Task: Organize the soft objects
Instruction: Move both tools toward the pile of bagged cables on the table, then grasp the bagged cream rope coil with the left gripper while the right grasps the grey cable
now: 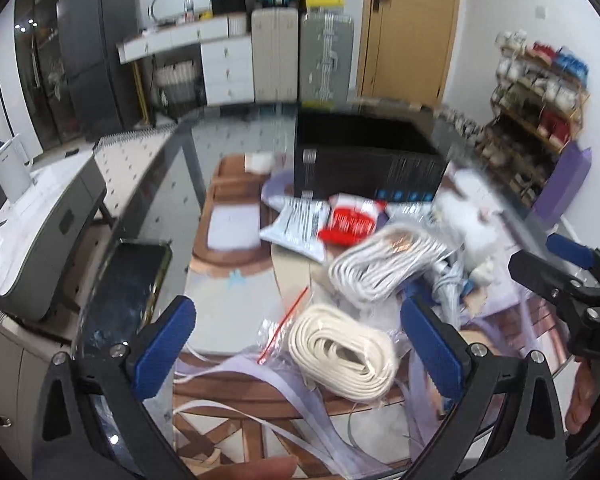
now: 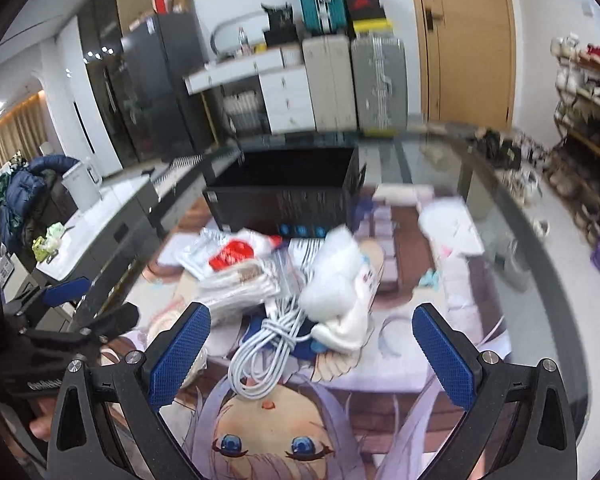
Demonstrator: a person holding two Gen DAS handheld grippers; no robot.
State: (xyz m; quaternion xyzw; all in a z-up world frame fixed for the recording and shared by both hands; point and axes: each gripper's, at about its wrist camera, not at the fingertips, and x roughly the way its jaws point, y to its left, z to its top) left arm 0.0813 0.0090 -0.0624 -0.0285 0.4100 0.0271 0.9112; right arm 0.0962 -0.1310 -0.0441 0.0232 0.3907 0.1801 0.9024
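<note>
Table: a glass top (image 2: 452, 148) with a printed anime-picture mat (image 2: 268, 432) across it; everything I'm working on lies on that mat.
Black box: an open-topped black box (image 2: 284, 196) stands at the far side of the mat, behind the pile; its inside looks dark and I can't make out any contents.
Pile of soft things: heaped in front of the box, between it and my two grippers.
White plush: a fluffy white soft toy (image 2: 336, 280) lies on the pile, tilted, its lower end touching the grey cable bundle; in the left view it is blurred.
Cream cable coil: a flat cream coil (image 1: 344, 356) in a clear bag lies nearest my left gripper, roughly between its fingers but below them, not touched.
White cable coil: a second bagged coil (image 1: 384, 264) lies just beyond the cream one, touching it or nearly so.
Grey cable bundle: a tied loop of pale cable (image 2: 264, 352) lies ahead of my right gripper.
Packets: a white printed pouch (image 1: 296, 220) and a red-and-white packet (image 1: 350, 222) lie against the foot of the box.
Left gripper: my left gripper (image 1: 300, 352) hangs over the mat with its blue pads spread wide, holding nothing.
Right gripper: my right gripper (image 2: 312, 360) is likewise spread wide and empty, above the grey bundle.
</note>
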